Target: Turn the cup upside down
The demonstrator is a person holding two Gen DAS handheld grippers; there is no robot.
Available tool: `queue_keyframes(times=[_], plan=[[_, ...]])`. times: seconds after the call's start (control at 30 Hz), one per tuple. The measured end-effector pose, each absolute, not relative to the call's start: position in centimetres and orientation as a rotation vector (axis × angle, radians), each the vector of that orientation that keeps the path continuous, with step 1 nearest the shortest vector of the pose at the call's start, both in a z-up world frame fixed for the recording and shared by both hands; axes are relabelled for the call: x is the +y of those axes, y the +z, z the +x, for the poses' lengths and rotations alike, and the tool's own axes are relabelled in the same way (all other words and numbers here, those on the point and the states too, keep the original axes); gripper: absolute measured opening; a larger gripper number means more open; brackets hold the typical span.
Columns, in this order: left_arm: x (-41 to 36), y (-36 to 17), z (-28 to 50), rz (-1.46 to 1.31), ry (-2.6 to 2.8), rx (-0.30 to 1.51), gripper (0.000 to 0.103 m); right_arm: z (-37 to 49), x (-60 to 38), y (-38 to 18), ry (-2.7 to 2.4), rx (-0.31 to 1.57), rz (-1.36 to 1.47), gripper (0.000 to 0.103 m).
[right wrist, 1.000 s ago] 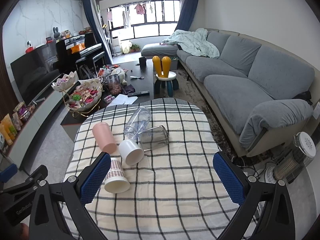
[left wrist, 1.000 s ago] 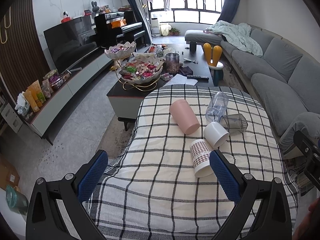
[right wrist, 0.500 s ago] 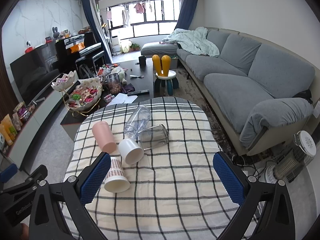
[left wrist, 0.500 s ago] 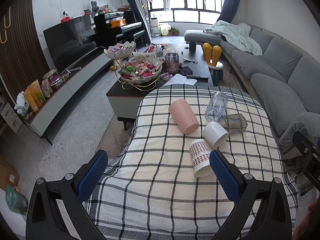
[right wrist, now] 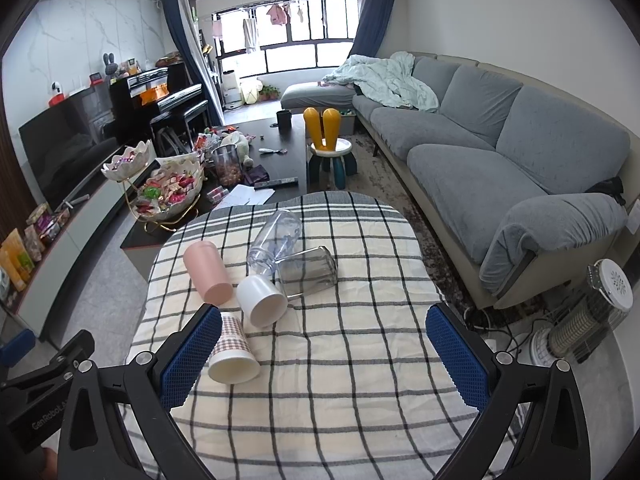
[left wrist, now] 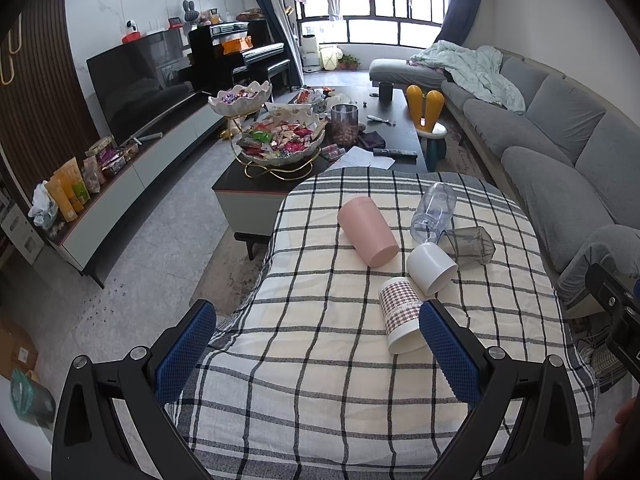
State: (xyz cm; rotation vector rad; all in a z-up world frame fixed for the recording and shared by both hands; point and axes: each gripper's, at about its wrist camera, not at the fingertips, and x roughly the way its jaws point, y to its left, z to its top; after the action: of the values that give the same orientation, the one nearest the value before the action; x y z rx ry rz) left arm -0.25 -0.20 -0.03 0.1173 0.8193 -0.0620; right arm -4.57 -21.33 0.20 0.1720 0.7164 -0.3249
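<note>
Several cups lie on their sides on a plaid-covered table [left wrist: 320,380]: a pink cup [left wrist: 367,231], a white cup [left wrist: 431,268], a checked paper cup [left wrist: 400,314], a clear cup [left wrist: 434,213] and a smoky grey glass [left wrist: 468,246]. The right wrist view shows the pink cup [right wrist: 207,272], white cup [right wrist: 262,300], checked cup [right wrist: 233,350], clear cup [right wrist: 276,242] and grey glass [right wrist: 308,270]. My left gripper [left wrist: 316,354] is open and empty, near the table's front, its right finger beside the checked cup. My right gripper [right wrist: 324,356] is open and empty above the table's front.
A dark coffee table [left wrist: 280,176] with candy bowls [left wrist: 280,144] stands beyond the plaid table. A grey sofa [right wrist: 500,160] runs along the right. A TV stand [left wrist: 132,176] is at left. A heater [right wrist: 588,320] sits on the floor at right.
</note>
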Motion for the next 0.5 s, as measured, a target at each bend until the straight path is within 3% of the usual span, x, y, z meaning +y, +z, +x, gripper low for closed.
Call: queue_keyframes(times=[0.5], plan=[[-0.32,-0.14,-0.34,0.118,-0.060,0.823,0.103,-4.56,-21.40,0.15,-0.325,0.720,0.175,0.102]])
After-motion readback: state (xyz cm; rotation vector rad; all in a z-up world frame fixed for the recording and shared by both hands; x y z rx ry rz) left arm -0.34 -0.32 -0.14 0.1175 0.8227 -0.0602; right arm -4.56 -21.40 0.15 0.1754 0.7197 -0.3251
